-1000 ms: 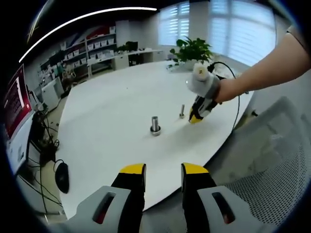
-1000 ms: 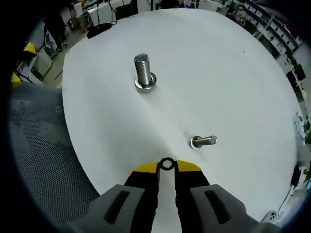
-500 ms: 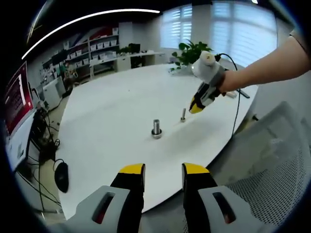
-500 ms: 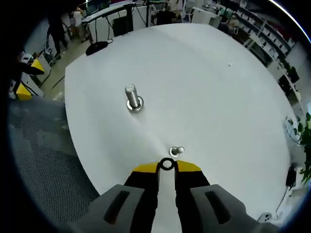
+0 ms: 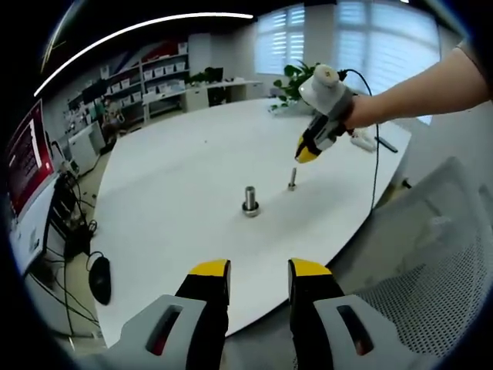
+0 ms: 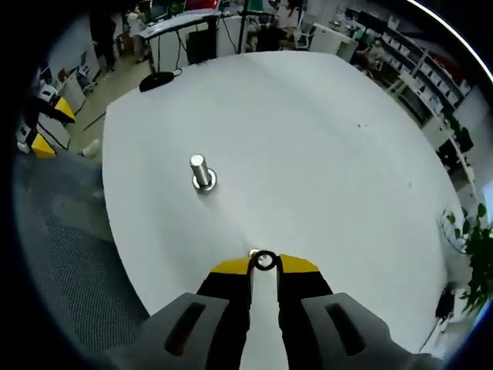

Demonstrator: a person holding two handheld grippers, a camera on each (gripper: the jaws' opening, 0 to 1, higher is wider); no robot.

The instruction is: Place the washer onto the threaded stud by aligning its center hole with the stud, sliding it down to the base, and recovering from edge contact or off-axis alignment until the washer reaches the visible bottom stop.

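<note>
My right gripper (image 6: 264, 264) is shut on a small dark ring washer (image 6: 264, 260) pinched at its yellow tips. The thin threaded stud (image 5: 293, 179) stands upright on the white table (image 5: 177, 169). In the right gripper view its top (image 6: 253, 253) just peeks out beside the washer, the rest hidden behind it. In the left gripper view the right gripper (image 5: 306, 154), held by a hand, hovers a little above that stud, tilted. A thicker stud (image 5: 250, 200) (image 6: 202, 173) with a washer at its base stands nearby. My left gripper (image 5: 259, 271) is open, off the table's near edge.
A mesh chair seat (image 5: 431, 270) (image 6: 69, 270) lies beside the table edge. A potted plant (image 5: 308, 77) stands at the far rim. A red-lit monitor (image 5: 23, 169) and a dark object on the floor (image 5: 98, 279) sit to the left. Desks and shelves fill the background.
The right gripper has risen from the table with the washer and come over the thin stud, which now sits right behind the washer. The left gripper has stayed still.
</note>
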